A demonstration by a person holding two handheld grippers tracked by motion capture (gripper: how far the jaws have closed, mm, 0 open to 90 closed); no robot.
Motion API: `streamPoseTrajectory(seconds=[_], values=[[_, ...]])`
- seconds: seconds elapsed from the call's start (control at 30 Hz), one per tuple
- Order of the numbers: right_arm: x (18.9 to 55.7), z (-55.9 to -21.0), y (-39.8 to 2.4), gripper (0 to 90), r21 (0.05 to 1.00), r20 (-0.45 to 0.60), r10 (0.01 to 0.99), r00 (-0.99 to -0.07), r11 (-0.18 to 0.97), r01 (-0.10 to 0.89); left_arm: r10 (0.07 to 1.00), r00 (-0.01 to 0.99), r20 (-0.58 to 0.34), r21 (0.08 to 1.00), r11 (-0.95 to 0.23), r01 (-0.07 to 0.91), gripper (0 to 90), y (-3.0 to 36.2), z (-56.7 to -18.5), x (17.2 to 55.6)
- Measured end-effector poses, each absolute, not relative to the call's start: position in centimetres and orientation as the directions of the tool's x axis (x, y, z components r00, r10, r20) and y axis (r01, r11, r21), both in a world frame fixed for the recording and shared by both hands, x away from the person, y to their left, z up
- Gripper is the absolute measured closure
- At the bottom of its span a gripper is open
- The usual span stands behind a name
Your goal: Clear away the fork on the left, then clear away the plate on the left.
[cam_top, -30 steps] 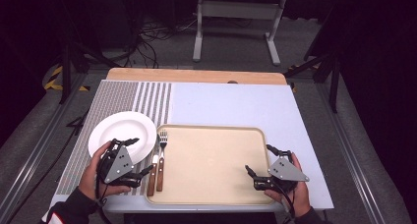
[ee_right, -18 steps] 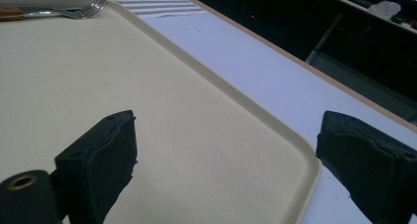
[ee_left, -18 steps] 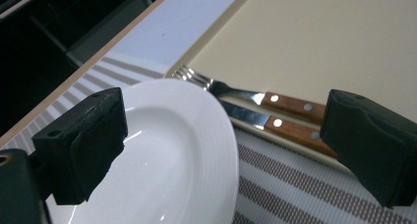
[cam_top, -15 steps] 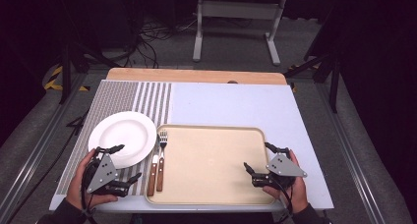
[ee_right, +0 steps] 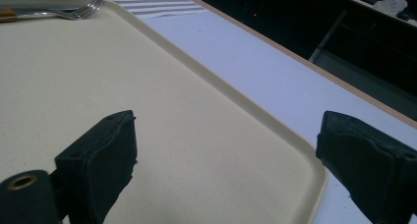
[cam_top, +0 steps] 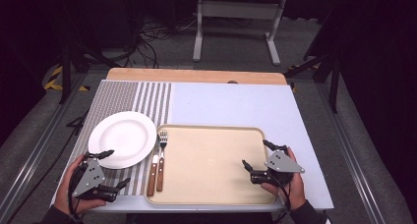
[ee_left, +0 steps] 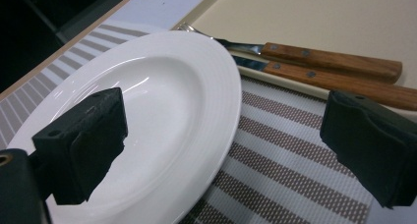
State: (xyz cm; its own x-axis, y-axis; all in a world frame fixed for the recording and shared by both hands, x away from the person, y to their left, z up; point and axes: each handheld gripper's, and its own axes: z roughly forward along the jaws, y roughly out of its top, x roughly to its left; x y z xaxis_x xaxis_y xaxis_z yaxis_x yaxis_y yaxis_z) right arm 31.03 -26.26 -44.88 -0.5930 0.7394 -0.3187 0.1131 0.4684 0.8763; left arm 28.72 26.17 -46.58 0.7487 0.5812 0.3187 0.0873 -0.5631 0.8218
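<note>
A white plate (cam_top: 122, 138) rests on a striped placemat (cam_top: 142, 98) at the left. Beside it lies a beige tray (cam_top: 211, 157), whose left edge carries a wood-handled fork (cam_top: 162, 160) and knife (cam_top: 153, 169). My left gripper (cam_top: 117, 168) is open at the table's front left, one jaw at the plate's near rim. From the left gripper view, the gripper (ee_left: 226, 145) spans the plate (ee_left: 147, 111) edge and placemat (ee_left: 295, 175), nothing held. My right gripper (cam_top: 254, 154) is open over the tray's right end. The right gripper view has that gripper (ee_right: 231, 160) straddling the tray (ee_right: 123, 86) rim.
The pale blue tabletop (cam_top: 236, 106) stretches behind the tray, ending at a wooden strip (cam_top: 196, 75). Past the table stand a white frame (cam_top: 236, 22) and cables on a dark floor. The fork (ee_right: 83, 10) lies at the tray's far end in the right gripper view.
My left gripper has drawn back to the left and toward the table's front edge, off the plate. The right gripper has barely moved.
</note>
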Motion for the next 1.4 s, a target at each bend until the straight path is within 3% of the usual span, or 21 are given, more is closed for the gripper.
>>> streamPoseTrajectory(seconds=[0.8,1.23,1.3,1.4], values=[[30.9,-44.7,-26.3,9.2,0.878,-0.325,0.743,-0.585,0.467,0.107,0.592,0.733,0.336,0.785,-0.606,0.129,7.9,28.0,-47.0,29.5],[29.9,-44.8,-26.6,9.3,0.868,-0.349,0.732,-0.585,0.488,0.092,0.540,0.695,0.475,0.670,-0.734,0.112,14.7,28.3,-47.4,29.9],[30.0,-44.8,-26.6,9.3,0.868,-0.348,0.733,-0.584,0.487,0.094,0.507,0.673,0.538,0.618,-0.781,0.093,16.2,28.5,-47.1,30.1],[30.1,-44.8,-26.5,9.4,0.866,-0.345,0.730,-0.590,0.490,0.100,0.523,0.663,0.536,0.623,-0.775,0.107,17.1,29.1,-47.0,30.3]])
